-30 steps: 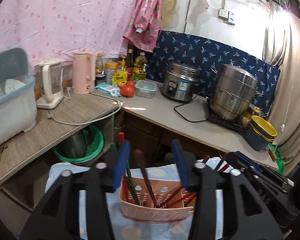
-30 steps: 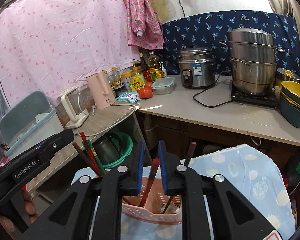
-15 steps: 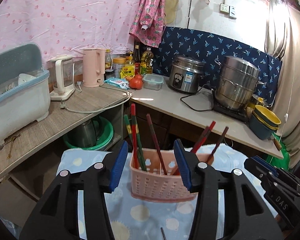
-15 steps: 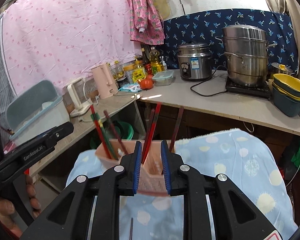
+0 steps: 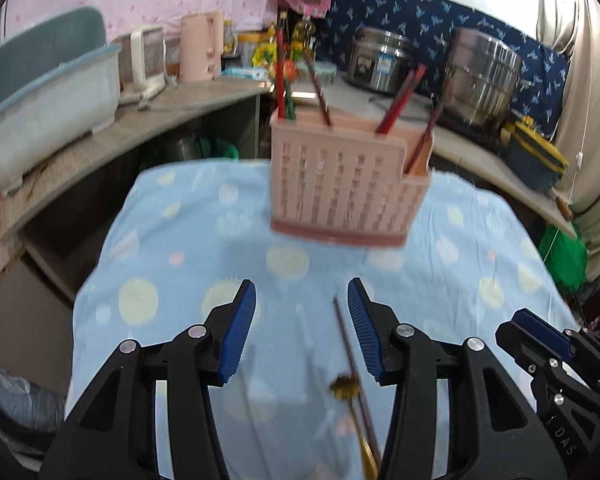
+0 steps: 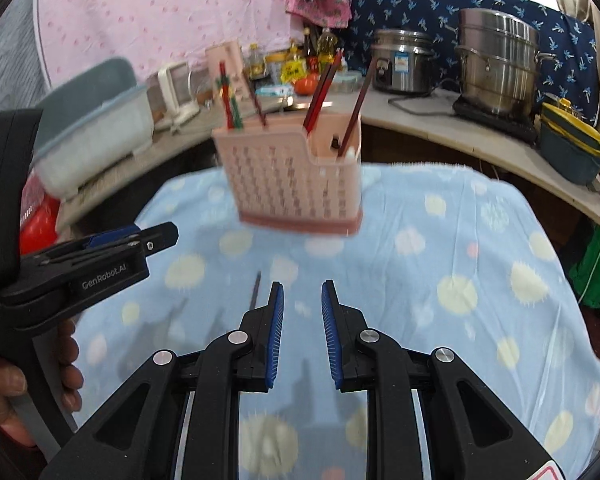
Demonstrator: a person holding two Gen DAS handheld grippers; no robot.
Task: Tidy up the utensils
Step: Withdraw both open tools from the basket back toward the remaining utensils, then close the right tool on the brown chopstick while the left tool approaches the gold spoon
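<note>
on the blue cloth (image 5: 188, 240) stands a pink holder (image 5: 342, 184) of chopsticks (image 5: 398, 100) — both claws, left claw (image 5: 302, 328) and right claw (image 6: 302, 330), released.

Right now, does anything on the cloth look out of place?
Yes. One dark chopstick lies loose on the blue dotted cloth near the left gripper, while the others stand in the pink holder. Both grippers are open and empty.

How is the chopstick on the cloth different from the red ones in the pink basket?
The loose chopstick lies flat on the blue cloth; the red chopsticks stand tilted in the pink basket. The loose chopstick is dark brown; the red chopsticks are bright. Both are long and thin.
</note>
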